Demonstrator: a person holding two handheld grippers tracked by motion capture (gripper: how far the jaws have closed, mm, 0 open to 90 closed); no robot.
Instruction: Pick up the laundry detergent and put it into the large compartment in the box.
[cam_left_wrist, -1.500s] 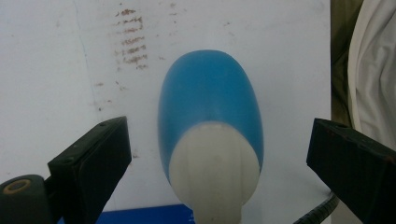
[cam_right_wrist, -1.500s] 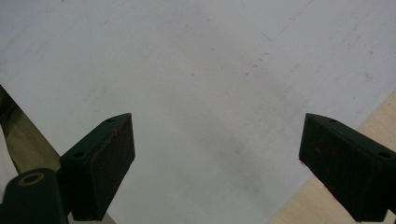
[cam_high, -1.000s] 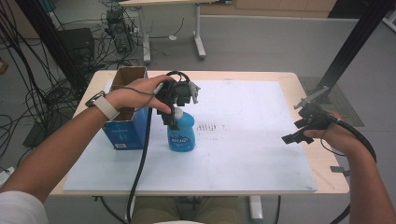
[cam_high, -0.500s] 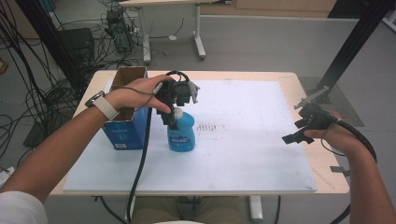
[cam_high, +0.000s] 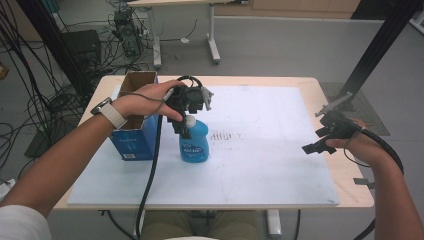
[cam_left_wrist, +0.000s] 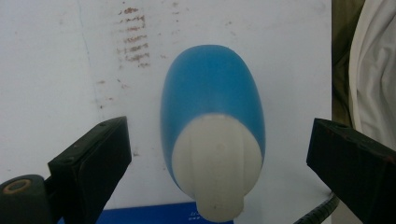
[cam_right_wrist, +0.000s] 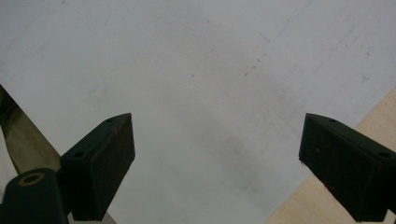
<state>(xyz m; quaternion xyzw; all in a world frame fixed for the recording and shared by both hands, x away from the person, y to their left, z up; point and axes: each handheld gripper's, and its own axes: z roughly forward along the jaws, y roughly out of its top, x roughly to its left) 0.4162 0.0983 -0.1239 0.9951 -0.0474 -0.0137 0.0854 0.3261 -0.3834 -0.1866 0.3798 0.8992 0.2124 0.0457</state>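
Blue bottle (cam_high: 194, 142) with a white cap (cam_left_wrist: 215, 163) stands upright at the tabletop's (cam_high: 280, 165) left, just right of a cardboard box (cam_high: 134, 127). Our left tongs (cam_high: 186, 131) hover released around the cap; we judge clenching comes next. Right tongs (cam_high: 316, 146) hang released, well apart.
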